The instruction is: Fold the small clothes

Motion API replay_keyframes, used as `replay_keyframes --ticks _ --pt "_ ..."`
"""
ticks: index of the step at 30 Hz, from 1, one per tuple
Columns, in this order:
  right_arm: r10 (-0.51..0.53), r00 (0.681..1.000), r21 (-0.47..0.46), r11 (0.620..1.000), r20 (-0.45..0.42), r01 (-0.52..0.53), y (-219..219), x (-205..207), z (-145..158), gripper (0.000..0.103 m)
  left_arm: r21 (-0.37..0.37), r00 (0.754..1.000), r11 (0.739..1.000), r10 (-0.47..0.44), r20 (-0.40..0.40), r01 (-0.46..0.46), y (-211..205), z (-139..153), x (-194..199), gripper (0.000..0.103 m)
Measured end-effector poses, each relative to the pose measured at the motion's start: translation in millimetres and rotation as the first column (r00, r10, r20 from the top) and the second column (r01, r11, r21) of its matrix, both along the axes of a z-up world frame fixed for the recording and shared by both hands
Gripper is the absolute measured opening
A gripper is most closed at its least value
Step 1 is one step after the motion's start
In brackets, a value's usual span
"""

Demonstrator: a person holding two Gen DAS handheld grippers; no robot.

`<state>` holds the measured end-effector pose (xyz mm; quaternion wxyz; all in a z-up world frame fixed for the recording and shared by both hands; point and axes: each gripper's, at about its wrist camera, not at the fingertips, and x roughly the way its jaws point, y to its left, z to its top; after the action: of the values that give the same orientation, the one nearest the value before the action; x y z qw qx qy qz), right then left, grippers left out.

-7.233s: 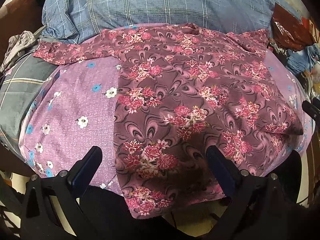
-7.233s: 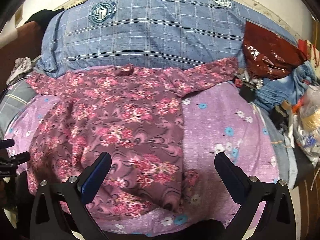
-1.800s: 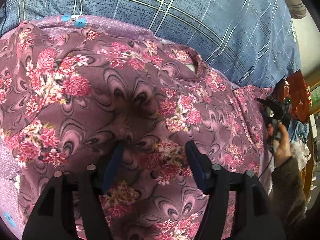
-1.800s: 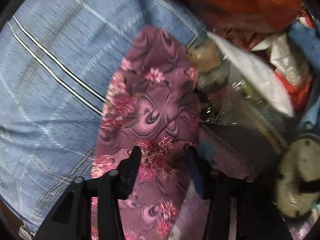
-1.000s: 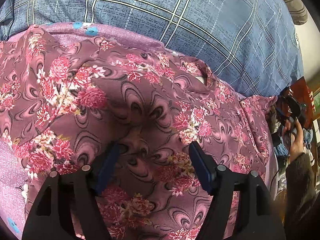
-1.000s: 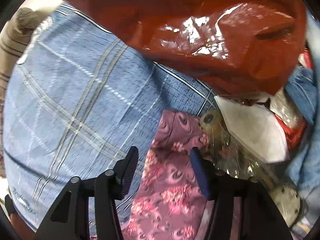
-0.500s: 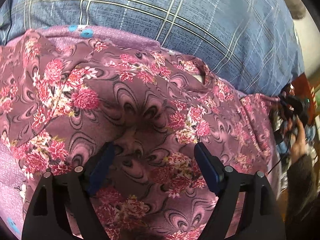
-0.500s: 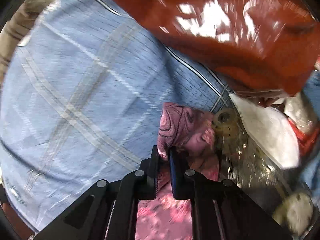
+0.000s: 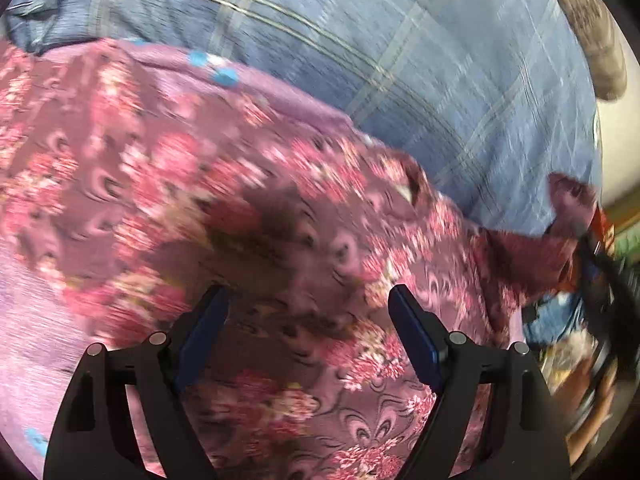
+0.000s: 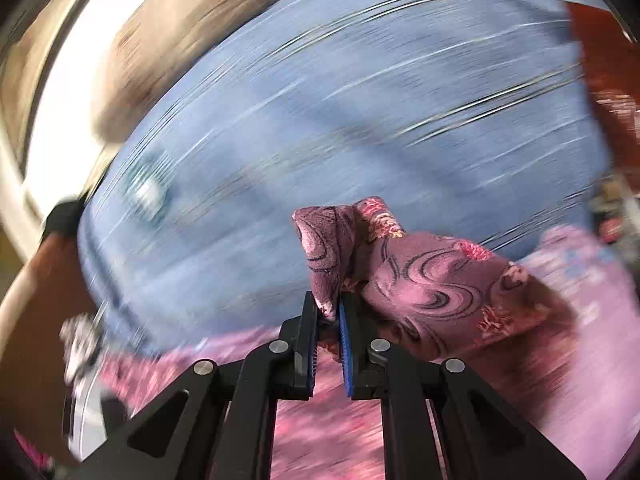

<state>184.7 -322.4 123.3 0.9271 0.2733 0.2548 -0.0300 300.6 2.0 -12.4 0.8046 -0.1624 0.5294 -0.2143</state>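
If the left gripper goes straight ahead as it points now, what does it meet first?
Most likely the floral garment spread right ahead of the open left gripper; the blue plaid pillow lies beyond. Blur leaves depth uncertain.

Left gripper [image 9: 308,312] with fingers [image 9: 412,332] spread wide over a blurred maroon floral garment [image 9: 280,220], purple flowered bedsheet [image 9: 36,320] beneath, blue plaid pillow [image 9: 380,52] behind, sleeve [image 9: 536,252] lifted at right

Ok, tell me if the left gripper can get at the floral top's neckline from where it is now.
Probably yes: the left gripper is open above the floral top, and only flat fabric lies between it and the neckline.
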Motion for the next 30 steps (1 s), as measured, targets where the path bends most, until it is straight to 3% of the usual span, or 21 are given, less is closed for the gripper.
replay_keyframes --ticks 5,9,11,13,15,17,18,21,24,25,27,28,29,30 --pt "0.184 0.979 0.086 0.98 -0.091 -0.177 111 23 -59 0.014 0.012 0.995 0.995 0.102 0.019 -0.102 42 11 12 0.082" --pt "0.31 0.902 0.162 0.949 -0.299 -0.272 174 25 -122 0.021 0.02 0.995 0.995 0.098 -0.013 -0.097 55 6 14 0.083" --pt "0.37 0.872 0.209 0.925 -0.32 -0.316 181 11 -133 0.021 0.006 0.997 0.998 0.07 -0.035 -0.07 56 4 13 0.083" --pt "0.377 0.871 0.214 0.922 -0.316 -0.321 175 -9 -127 0.023 -0.01 0.998 1.0 0.023 -0.065 -0.024 48 1 10 0.083" --pt "0.324 0.899 0.181 0.942 -0.293 -0.281 150 -36 -117 0.036 -0.04 0.994 0.998 -0.044 -0.099 0.04 35 -1 5 0.083" --pt "0.218 0.94 0.134 0.973 -0.26 -0.189 111 -63 -106 0.057 -0.052 0.981 0.99 -0.134 -0.138 0.128 14 -4 -5 0.083" --pt "0.155 0.958 0.111 0.985 -0.243 -0.131 95 -74 -101 0.063 -0.058 0.974 0.986 -0.165 -0.154 0.158 4 -6 -8 0.083" --pt "0.005 0.968 0.114 0.993 -0.25 0.025 46 -102 -110 0.063 -0.066 0.959 0.979 -0.202 -0.199 0.192 -20 -17 -15 0.083" --pt "-0.029 0.955 0.166 0.983 -0.296 0.081 23 -111 -131 0.062 -0.077 0.974 0.989 -0.139 -0.18 0.127 -27 -17 -12 0.083" --pt "-0.015 0.961 0.189 0.98 -0.275 0.069 20 -115 -137 0.062 -0.082 0.981 0.992 -0.111 -0.159 0.099 -28 -16 -11 0.082" --pt "-0.004 0.977 0.175 0.984 -0.213 0.042 24 -120 -139 0.068 -0.074 0.994 0.996 -0.051 -0.093 0.044 -29 -12 -10 0.061" --pt "0.004 0.983 0.167 0.986 -0.183 0.028 27 -121 -140 0.072 -0.062 0.997 0.997 -0.046 -0.065 0.042 -31 -9 -10 0.025" --pt "0.009 0.987 0.167 0.986 -0.161 0.018 28 -124 -140 0.078 -0.048 0.996 0.997 -0.055 -0.063 0.052 -31 -9 -8 0.009" --pt "0.015 0.989 0.166 0.986 -0.148 0.01 31 -124 -141 0.082 -0.05 0.996 0.997 -0.058 -0.062 0.055 -29 -7 -8 0.009"
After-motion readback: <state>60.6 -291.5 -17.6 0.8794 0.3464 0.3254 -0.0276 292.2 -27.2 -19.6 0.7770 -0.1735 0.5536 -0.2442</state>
